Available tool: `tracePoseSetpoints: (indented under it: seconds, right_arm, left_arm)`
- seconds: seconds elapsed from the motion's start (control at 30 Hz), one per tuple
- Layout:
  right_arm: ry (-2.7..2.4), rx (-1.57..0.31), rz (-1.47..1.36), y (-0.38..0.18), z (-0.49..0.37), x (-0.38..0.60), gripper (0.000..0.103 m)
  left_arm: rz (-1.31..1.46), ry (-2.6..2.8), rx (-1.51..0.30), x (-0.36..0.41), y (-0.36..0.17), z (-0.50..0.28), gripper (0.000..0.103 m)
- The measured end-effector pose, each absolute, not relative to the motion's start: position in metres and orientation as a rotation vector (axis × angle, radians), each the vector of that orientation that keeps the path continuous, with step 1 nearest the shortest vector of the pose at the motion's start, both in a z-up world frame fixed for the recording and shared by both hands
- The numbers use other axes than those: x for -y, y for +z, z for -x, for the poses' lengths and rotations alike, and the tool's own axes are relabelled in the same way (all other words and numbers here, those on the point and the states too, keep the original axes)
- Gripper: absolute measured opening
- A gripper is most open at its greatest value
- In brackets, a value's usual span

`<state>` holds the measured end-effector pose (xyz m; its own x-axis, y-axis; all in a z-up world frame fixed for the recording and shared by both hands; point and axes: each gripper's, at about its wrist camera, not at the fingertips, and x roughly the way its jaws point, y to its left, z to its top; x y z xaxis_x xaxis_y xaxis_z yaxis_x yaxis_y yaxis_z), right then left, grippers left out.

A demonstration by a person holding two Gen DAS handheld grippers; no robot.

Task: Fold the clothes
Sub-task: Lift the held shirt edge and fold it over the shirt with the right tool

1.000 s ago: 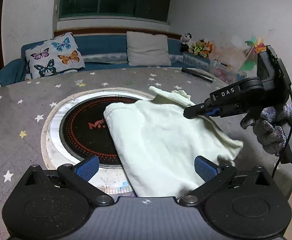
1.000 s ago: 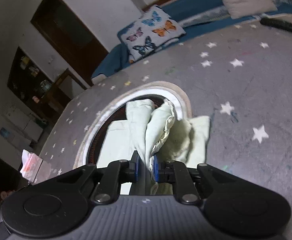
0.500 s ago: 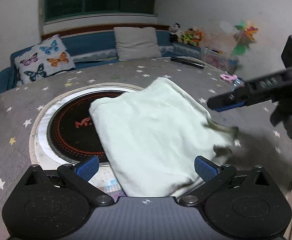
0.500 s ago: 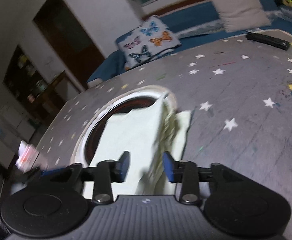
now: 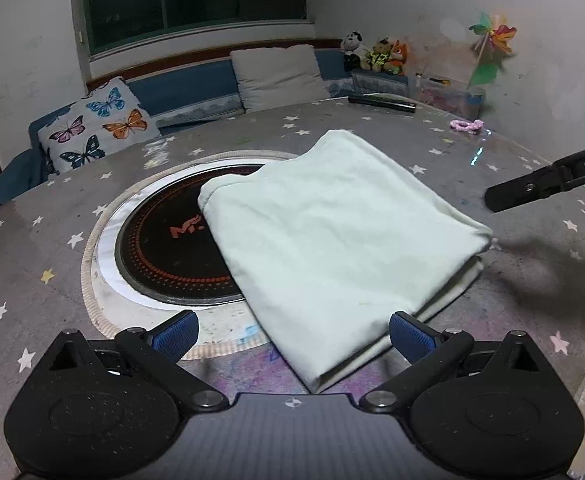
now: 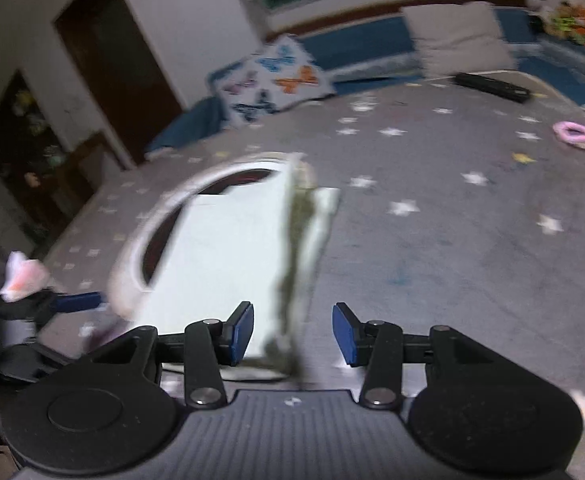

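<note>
We see the garment (image 5: 332,236) lying folded into a neat, layered rectangle on the table (image 5: 472,320), its left part over the round dark hob (image 5: 172,248) set into the table top and its near corner close to the table's front edge. We judge this fold done; what is left, if anything, is one more halving or a tidy of the right edge, where the lower layers stick out a little.

Our right gripper (image 6: 292,332) has just let go: its jaws have been opening, they stand partly apart, and the cloth's edge lies below and beyond them, not pinched. Our left gripper (image 5: 292,332) hangs wide open over the near corner, its pads clear of the cloth on both sides and holding nothing.

For room, we have bare table to the right of the garment and behind it. A pink hair tie (image 5: 466,125) and a remote (image 5: 380,102) lie well apart at the far side. The near edge is the tight side: little table is left there.
</note>
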<state>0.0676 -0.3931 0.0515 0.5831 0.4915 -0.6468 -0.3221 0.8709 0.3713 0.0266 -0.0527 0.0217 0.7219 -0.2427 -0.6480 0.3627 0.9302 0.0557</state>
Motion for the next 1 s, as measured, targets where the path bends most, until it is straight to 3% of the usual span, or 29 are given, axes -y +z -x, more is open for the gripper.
tracePoseSetpoints:
  seconds: [0.07,0.3,0.63,1.0]
  right_arm:
    - [0.52,-0.828,-0.228,0.048,-0.068,0.382,0.044]
    - [0.448,-0.895,-0.217,0.031,-0.073,0.377,0.043]
    - [0.463,-0.788,-0.216,0.055,-0.075,0.383,0.043]
    - [0.537,-0.823,-0.189,0.032,-0.11,0.346,0.043]
  left_arm:
    - [-0.205,-0.341,-0.681,0.055,0.02,-0.024,0.102]
    - [-0.221,-0.295,-0.696,0.048,0.014,-0.027,0.074]
    - [-0.118,-0.324,-0.642,0.037,0.042,-0.027,0.073]
    - [-0.134,-0.401,-0.707,0.06,0.018,-0.056,0.057]
